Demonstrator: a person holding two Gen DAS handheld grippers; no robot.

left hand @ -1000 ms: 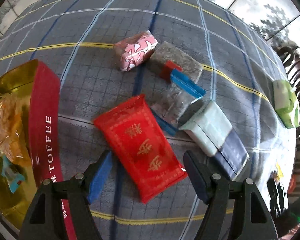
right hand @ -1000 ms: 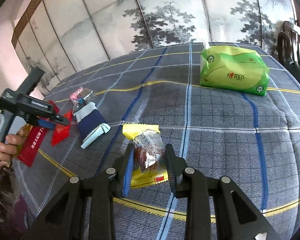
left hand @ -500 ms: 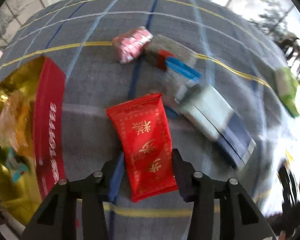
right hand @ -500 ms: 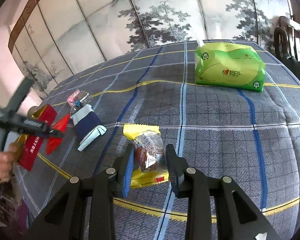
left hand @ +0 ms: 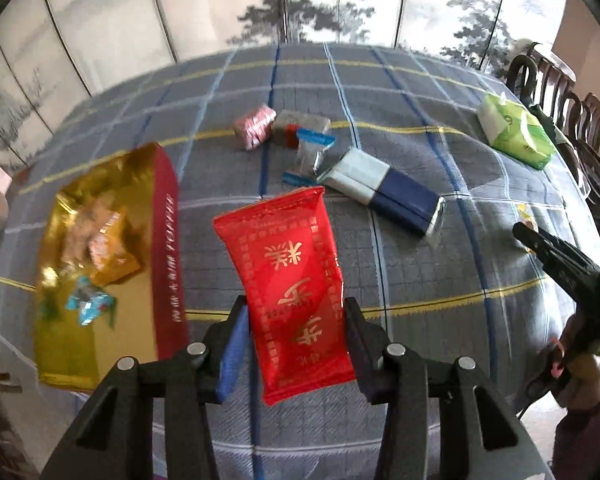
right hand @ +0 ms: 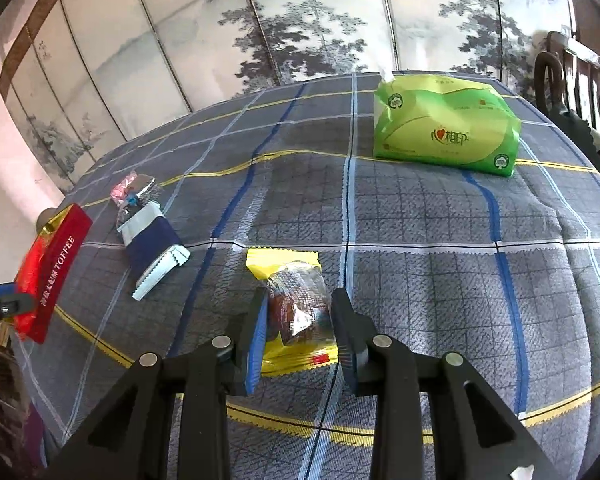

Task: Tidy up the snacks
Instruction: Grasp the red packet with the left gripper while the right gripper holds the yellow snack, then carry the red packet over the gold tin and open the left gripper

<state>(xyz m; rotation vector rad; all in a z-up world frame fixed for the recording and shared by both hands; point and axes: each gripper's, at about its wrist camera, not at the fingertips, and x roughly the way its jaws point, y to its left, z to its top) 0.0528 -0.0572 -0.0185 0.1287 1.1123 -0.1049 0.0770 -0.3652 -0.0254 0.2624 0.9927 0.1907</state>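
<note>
Left gripper (left hand: 296, 344) clamping red packet (left hand: 288, 280), packet hanging above worktop (left hand: 440, 280), long axis running along fingers. Toffee box (left hand: 100, 264) lying just left, nearer this hand. Right gripper (right hand: 300, 328) pinching yellow snack (right hand: 296, 312) on worktop.

The toffee box (right hand: 56, 272) is partly cut off at the right wrist view's left edge, its contents blurred beyond telling.
</note>
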